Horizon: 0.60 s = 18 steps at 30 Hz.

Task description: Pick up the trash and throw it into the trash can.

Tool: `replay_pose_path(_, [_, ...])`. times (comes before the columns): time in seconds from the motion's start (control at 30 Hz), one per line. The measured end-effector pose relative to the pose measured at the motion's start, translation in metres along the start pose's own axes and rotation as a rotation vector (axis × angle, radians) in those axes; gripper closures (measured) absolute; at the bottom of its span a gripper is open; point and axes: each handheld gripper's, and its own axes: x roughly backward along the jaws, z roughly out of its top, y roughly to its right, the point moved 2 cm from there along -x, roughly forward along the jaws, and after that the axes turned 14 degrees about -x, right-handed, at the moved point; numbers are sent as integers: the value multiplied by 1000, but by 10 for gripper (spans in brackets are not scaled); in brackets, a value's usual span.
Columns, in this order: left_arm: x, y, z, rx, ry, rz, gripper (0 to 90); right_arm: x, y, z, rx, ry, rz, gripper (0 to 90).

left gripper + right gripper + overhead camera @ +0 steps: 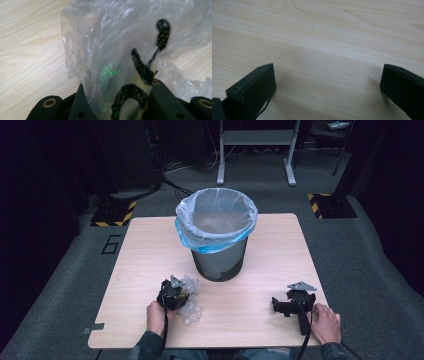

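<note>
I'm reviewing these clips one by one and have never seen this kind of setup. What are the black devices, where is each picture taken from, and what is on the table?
There is no robot here. A person sits at a wooden table and holds a handheld two-jaw gripper in each hand.

The high view looks down from above the person's side. On the table stands a dark bin lined with a pale plastic bag.

The left gripper is shut on a crumpled clear plastic wrapper. The left gripper view, from a camera riding on that gripper, shows the wrapper up close between the jaws, with something black-patterned and a bit of yellow inside; I cannot tell what it is.

The right gripper rests on the table. In its own view the jaws stand wide open over bare wood.
</note>
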Motion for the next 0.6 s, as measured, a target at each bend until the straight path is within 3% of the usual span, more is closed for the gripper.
replay_pose_path(0.6, [3,-7,-4,12,3,9,773,1,-1,-1,-10,3,-12,0])
